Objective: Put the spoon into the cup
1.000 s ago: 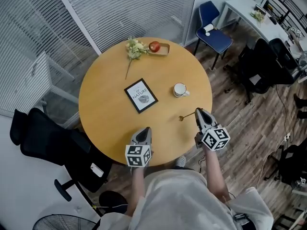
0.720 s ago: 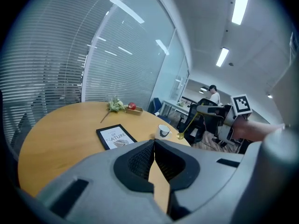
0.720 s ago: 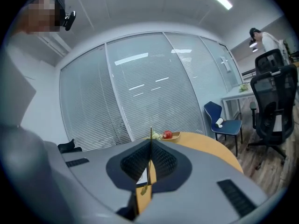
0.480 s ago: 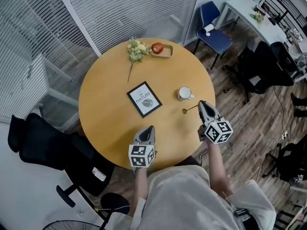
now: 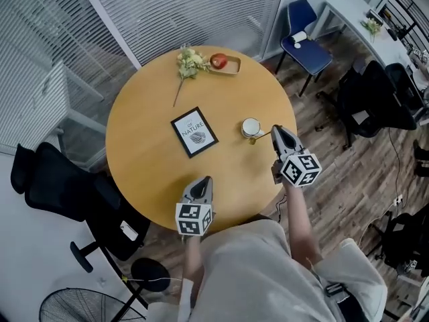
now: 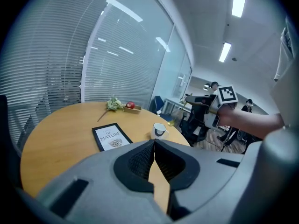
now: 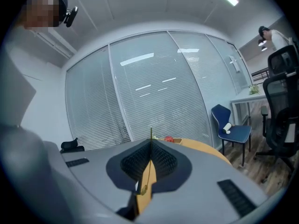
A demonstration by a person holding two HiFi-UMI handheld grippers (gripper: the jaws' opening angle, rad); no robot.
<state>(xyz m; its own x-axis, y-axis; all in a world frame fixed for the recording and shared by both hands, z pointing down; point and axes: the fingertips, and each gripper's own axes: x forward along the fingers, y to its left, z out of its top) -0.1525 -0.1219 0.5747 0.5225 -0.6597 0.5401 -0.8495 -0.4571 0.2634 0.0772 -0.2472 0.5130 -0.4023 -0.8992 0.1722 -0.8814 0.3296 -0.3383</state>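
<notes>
A white cup (image 5: pixel 251 127) stands on the round wooden table (image 5: pixel 147 159), right of centre; it also shows in the left gripper view (image 6: pixel 159 129). A thin gold spoon (image 5: pixel 260 137) is pinched in my right gripper (image 5: pixel 275 131), which is shut on its handle; the bowl end hangs just beside the cup's right rim. In the right gripper view the spoon's handle (image 7: pixel 151 133) sticks up between the closed jaws. My left gripper (image 5: pixel 202 183) rests shut near the table's front edge, holding nothing.
A framed "Nature" picture (image 5: pixel 194 131) lies mid-table. At the far edge lie a flower sprig (image 5: pixel 189 64) and a small tray with an apple (image 5: pixel 221 62). A blue chair (image 5: pixel 307 42) and black office chairs (image 5: pixel 60 186) surround the table.
My right gripper has carried the spoon up and to the left, from the table's right part to right beside the cup. The left gripper has stayed put.
</notes>
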